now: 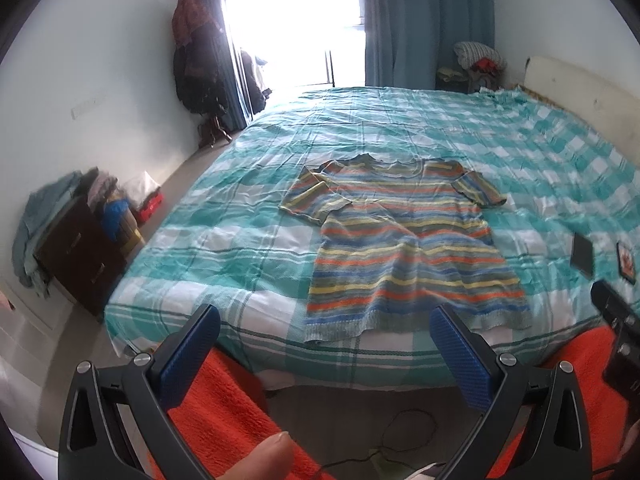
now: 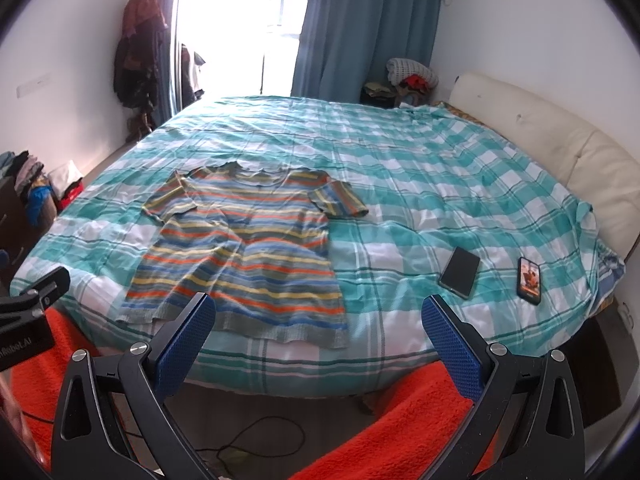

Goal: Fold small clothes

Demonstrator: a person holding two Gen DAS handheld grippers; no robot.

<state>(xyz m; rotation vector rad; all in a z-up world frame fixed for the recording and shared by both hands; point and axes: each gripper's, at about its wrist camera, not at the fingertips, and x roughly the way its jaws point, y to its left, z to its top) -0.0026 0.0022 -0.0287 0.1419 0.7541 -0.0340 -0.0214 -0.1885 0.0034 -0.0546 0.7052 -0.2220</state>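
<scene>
A striped knit top point(image 1: 404, 236) is lying flat, unfolded, near the front edge of the checked bed point(image 1: 240, 240). Two phones, dark point(image 2: 460, 273) and lit point(image 2: 529, 280), are resting to its right. Both grippers, left point(image 1: 326, 344) and right point(image 2: 320, 334), are hovering short of the bed, fingers apart and empty. Only the right view is showing the cream headboard point(image 2: 560, 136) fully

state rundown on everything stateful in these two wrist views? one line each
left tongs: open, empty, short of the bed
right tongs: open, empty, short of the bed
striped shirt: spread flat on the bed, unfolded; its left-hand sleeve lies turned in over the body
dark phone: screen off, lying flat
second phone: screen lit, lying flat
checked bedsheet: spread, wrinkled
curtain: drawn aside, bright opening uncovered
</scene>
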